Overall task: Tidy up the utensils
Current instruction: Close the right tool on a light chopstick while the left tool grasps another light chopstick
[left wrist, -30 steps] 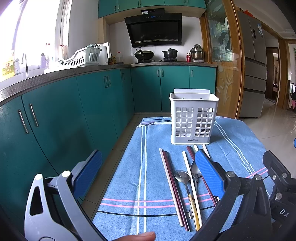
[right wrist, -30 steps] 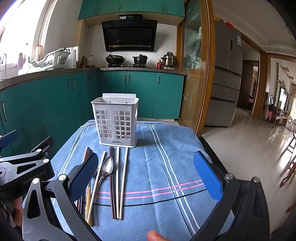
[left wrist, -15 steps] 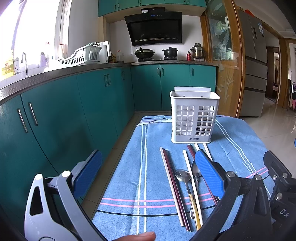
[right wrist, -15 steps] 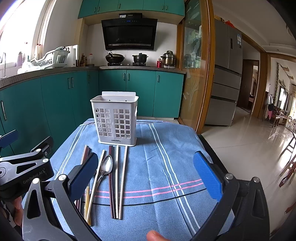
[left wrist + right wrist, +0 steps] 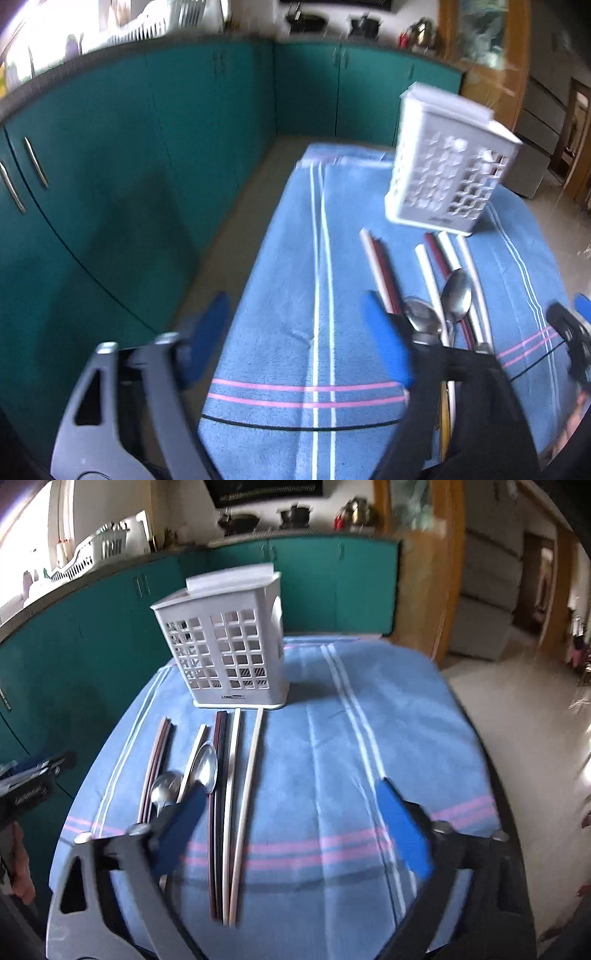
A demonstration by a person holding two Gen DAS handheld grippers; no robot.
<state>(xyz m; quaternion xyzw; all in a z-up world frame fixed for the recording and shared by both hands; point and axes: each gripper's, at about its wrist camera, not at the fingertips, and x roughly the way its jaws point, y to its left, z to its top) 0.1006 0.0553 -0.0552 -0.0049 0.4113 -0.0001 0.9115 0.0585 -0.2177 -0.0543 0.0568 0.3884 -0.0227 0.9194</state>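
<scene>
Teal kitchen cabinets (image 5: 332,583) back our blue-clothed surface (image 5: 332,738); both grippers, left (image 5: 299,339) and right (image 5: 291,827), have just been narrowing, empty, over tightly packed chopsticks (image 5: 236,794) and steel spoons (image 5: 207,764) before the white slotted caddy (image 5: 225,642), so we risk pinching several.

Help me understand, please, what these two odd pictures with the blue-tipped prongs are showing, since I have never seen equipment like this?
There is no robot here: a person holds a hand-operated clamp in each hand, and a wide-angle camera on each looks forward along its two blue-padded fingers. One picture comes from the left gripper, the other from the right gripper. Both have just been closing a little, but they are still open and nothing is between their fingers. Below them is a table under a blue striped cloth in a kitchen. On it stands a white slotted utensil holder. In front of it lie several chopsticks and two metal spoons, side by side. Nothing is held yet; the utensils all lie on the cloth.
</scene>
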